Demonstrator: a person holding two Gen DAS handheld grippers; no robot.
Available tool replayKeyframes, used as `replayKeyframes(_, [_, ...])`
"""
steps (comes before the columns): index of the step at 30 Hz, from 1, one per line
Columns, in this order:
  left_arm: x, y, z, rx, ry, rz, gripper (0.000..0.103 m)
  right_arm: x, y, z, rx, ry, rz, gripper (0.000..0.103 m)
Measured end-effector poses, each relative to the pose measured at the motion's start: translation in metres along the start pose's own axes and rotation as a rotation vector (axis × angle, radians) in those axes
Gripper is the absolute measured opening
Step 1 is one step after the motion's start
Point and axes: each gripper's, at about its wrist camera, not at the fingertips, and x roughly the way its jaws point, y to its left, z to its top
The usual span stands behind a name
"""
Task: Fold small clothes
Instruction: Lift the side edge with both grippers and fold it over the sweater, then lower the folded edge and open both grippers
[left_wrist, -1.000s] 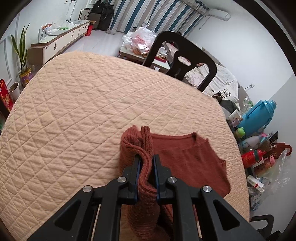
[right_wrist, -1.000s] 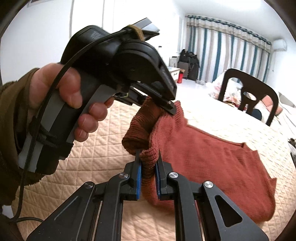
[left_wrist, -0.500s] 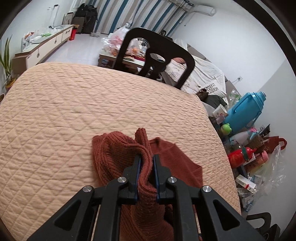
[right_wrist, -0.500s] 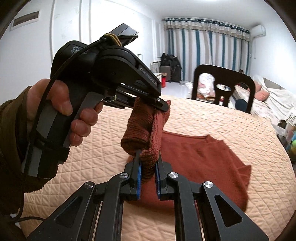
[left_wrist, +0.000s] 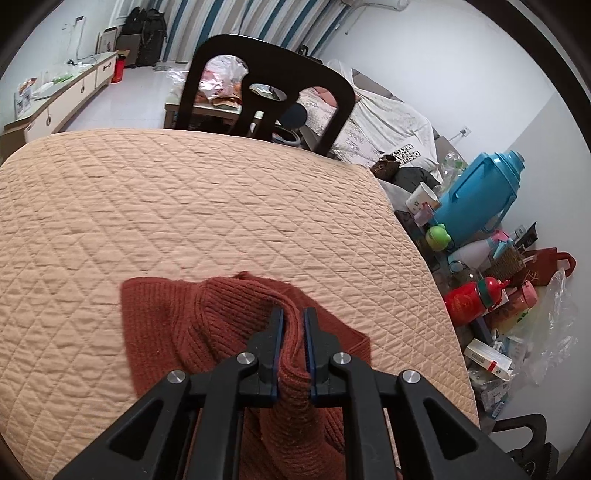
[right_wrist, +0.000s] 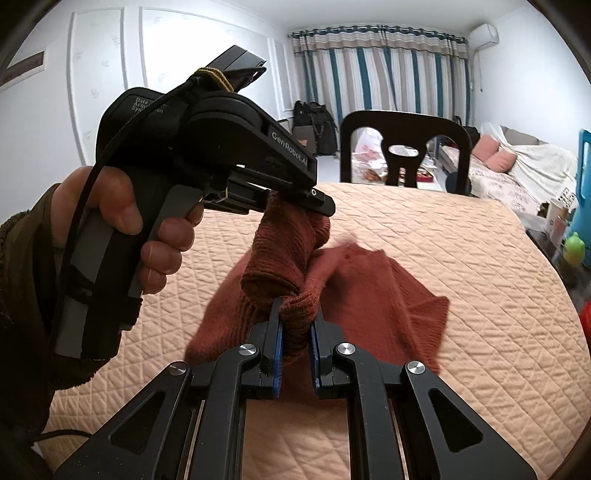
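- Sweater (left_wrist: 207, 332): rust-red knit, pinched at one edge by both grippers, the rest trailing onto the quilted cover.
- Left gripper (left_wrist: 293, 345): pressed together on a bunched ribbed fold, knit squeezed between the blue pads; angled downward, apparently to keep the lifted edge just above the cloth beneath.
- Right gripper (right_wrist: 295, 332): likewise clamped on a thick wad of the same knit, close beside the left gripper (right_wrist: 295, 206), the short stretch of fabric between the two rolled into a loose hump.
- Paired grip on one edge: probably meant to carry that whole side over evenly, so the fold lands straight, not skewed.
- Left hand (right_wrist: 122, 229): wrapped round the grey handle of its gripper, brown sleeve at the wrist, cable running down alongside.
- Body of the sweater (right_wrist: 373, 291): spread flat on the cover beyond the right gripper, one corner pointing right; lying there as the base layer for the raised part to come down on.
- Quilted cover (left_wrist: 184, 206): peach, diamond-stitched, bare around the garment, leaving room for the fold.
- Chair (left_wrist: 266, 88): dark back at the far edge, well apart from the work.
- Blue jug (left_wrist: 480, 199) and bottles: clutter past the right edge, off the cover.
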Motion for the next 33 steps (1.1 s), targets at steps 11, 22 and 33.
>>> replayKeyframes(11, [0.042, -0.028, -0.008, 0.038, 0.080, 0.018, 0.012, 0.004, -0.040, -0.012, 0.105, 0.073, 0.020, 0.012])
replayKeyframes(22, [0.057, -0.023, -0.014, 0.018, 0.123, 0.044, 0.022, 0.016, -0.063, -0.020, 0.228, 0.158, 0.148, 0.013])
replayKeyframes(33, [0.024, -0.012, -0.009, 0.023, 0.044, 0.009, 0.059, 0.048, -0.097, -0.020, 0.456, 0.237, 0.449, 0.046])
